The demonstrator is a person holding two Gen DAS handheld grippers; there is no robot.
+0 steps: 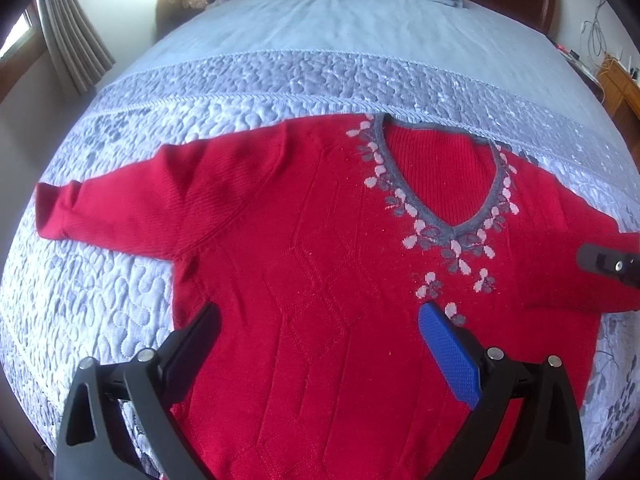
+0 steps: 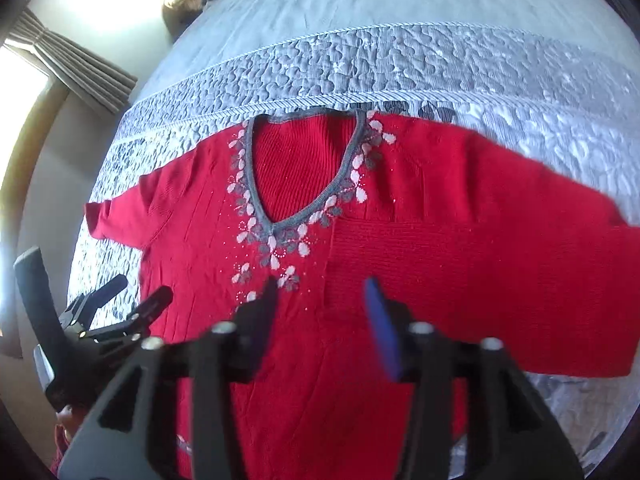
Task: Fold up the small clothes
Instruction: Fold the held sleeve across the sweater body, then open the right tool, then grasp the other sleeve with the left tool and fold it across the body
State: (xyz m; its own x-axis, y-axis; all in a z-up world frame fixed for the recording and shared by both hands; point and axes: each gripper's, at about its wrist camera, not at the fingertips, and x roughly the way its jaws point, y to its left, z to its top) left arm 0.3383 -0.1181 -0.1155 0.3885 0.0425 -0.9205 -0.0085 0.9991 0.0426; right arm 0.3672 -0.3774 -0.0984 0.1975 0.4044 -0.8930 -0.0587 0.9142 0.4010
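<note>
Left wrist view looks down on a red sweater (image 1: 320,264) spread face up on a bed (image 1: 280,80) under a pale blue quilted cover. One sleeve (image 1: 120,208) stretches flat toward the bed's left edge, its cuff lying on the quilt. The grey V-neck trim (image 1: 436,196) with pink and grey flowers points toward the foot edge nearest the cameras. The left gripper (image 1: 320,344) hangs above the sweater's chest, its jaws spread wide with nothing between them; the right finger carries a blue pad (image 1: 448,356). At the right border of that view, part of the right gripper (image 1: 612,264) shows over the other sleeve.

Right wrist view shows the left gripper (image 2: 140,292) at the left, over the sweater's side edge. The sweater (image 2: 320,360) fills the middle. The right gripper (image 2: 324,320) stands partly spread and empty above the chest. The right sleeve (image 2: 500,280) lies folded across toward the body, somewhat blurred.
</note>
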